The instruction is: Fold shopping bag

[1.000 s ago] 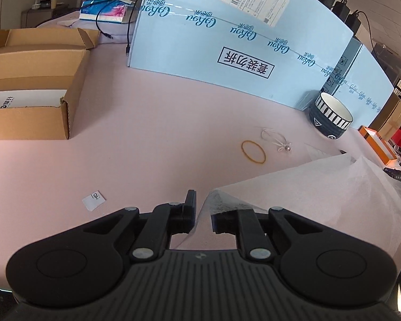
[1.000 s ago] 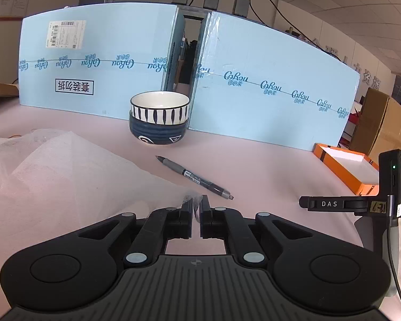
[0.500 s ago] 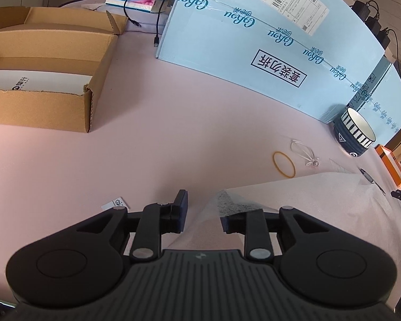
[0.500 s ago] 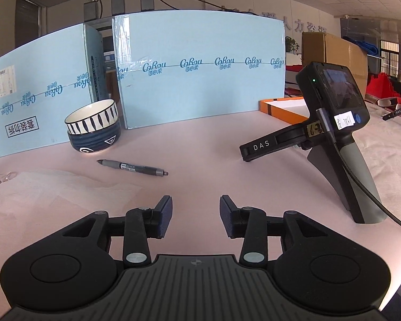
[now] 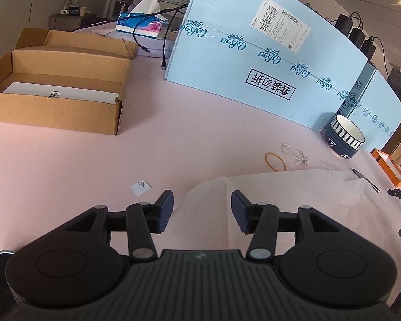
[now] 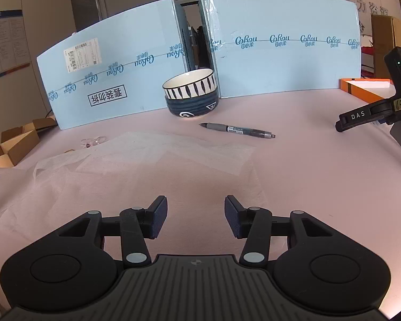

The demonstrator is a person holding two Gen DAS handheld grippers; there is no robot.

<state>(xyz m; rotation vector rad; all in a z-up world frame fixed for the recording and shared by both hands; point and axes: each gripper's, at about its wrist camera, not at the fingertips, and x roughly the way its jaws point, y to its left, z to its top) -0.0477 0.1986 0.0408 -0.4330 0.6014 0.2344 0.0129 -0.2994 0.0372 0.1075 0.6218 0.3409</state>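
Note:
The thin translucent white shopping bag [image 5: 294,203] lies flat on the pink table, folded over on itself. My left gripper [image 5: 201,208] hovers over the bag's left edge; its jaws are opening and the pads press on nothing. In the right wrist view the bag [image 6: 136,171] spreads from the middle to the left. My right gripper [image 6: 195,215] stands over the bag's right part; its jaws are also opening, with only the flat sheet below the gap.
Light blue cartons [image 5: 254,61] wall the back of the table. A striped bowl [image 6: 191,93] and a pen [image 6: 238,130] lie beyond the bag. An open cardboard box [image 5: 56,93] sits left. A rubber band [image 5: 275,161], a paper scrap [image 5: 141,186] and a black handheld device [image 6: 387,109] are nearby.
Both grippers have let go of the bag and their jaws have spread apart. The bag has dropped flat on the table. Both hands have pulled back and turned.

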